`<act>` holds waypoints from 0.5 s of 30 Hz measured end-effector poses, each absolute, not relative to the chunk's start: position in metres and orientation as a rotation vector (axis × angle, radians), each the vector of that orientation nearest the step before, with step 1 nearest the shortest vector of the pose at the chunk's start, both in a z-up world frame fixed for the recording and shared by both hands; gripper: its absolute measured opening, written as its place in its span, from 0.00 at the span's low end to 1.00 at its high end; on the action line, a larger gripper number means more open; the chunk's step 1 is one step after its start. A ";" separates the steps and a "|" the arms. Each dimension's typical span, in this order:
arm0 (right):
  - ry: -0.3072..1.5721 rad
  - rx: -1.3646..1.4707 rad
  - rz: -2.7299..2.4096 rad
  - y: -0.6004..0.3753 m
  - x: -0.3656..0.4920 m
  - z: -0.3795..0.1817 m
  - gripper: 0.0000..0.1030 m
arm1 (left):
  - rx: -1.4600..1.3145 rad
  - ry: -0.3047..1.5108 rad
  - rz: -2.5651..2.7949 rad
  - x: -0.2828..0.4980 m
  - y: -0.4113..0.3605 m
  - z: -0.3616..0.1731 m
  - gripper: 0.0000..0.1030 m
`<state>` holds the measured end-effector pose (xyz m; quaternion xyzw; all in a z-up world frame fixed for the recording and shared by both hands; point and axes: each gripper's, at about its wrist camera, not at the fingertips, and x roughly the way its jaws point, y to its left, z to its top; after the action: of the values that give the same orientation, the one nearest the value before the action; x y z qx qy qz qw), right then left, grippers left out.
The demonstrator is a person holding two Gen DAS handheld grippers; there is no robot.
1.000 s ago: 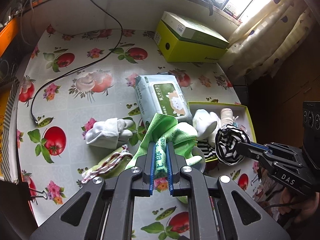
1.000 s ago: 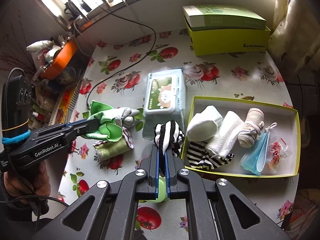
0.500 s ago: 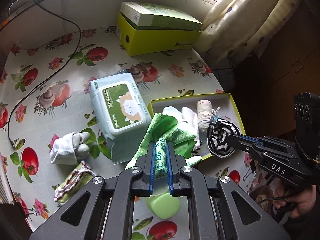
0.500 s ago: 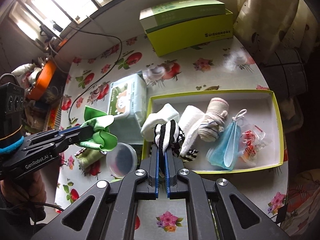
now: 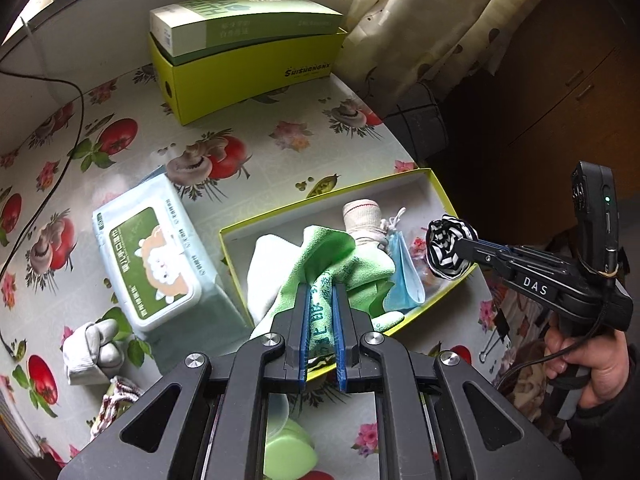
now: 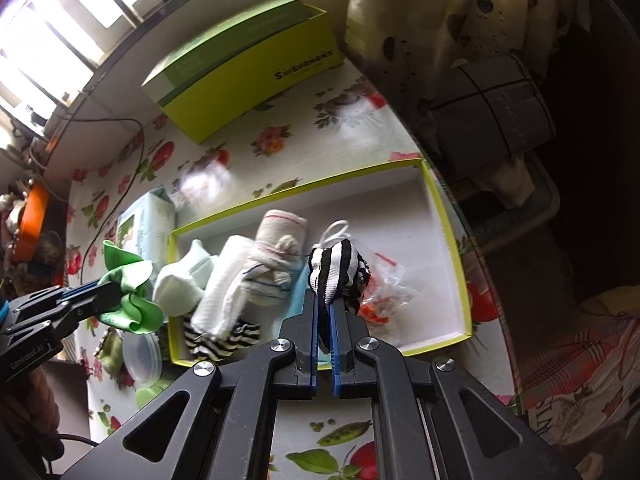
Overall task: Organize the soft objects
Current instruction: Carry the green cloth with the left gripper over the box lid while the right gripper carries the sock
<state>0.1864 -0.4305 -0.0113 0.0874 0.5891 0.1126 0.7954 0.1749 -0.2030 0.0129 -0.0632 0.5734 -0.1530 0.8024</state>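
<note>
The table [image 5: 280, 160] wears a glossy cloth printed with tomatoes, mushrooms and flowers. At its far edge stands a yellow-green carton [image 5: 248, 76] with a green-and-white box [image 5: 240, 20] resting in its open top; spotted curtains [image 5: 420, 20] hang beside it. A black cable [image 5: 60, 152] trails across the left of the table. Nearer, a soft pack of wet wipes [image 5: 156, 264] lies just beside the shallow yellow-rimmed tray [image 6: 444, 216]. A grey-white sock [image 5: 92, 352] sits near the pack, and a clear round lid [image 6: 142, 356] lies just beside the tray's left wall.

Inside the white-floored tray, crowded to the left: a white folded sock [image 6: 176, 284], a white towel roll [image 6: 228, 280], a rolled beige sock with a red line [image 6: 280, 228], a striped piece [image 6: 224, 340], a blue face mask [image 5: 404, 276] and a crinkled clear bag [image 6: 384, 288] — the right end is bare.

The left gripper [image 5: 322, 320] is clamped on a green microfibre cloth [image 5: 328, 256], held above the tray's left part. The right gripper [image 6: 324, 320] pinches a black-and-white striped sock ball [image 6: 340, 268] over the tray's middle.
</note>
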 end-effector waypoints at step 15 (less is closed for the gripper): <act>1.242 0.170 0.203 -0.447 0.232 -0.035 0.06 | -0.103 1.254 -0.360 0.196 -0.230 0.006 0.10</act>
<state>0.2323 -0.4474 -0.0349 0.0795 0.5799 0.0949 0.8052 0.1963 -0.2301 0.0061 -0.0479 0.5833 -0.1676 0.7933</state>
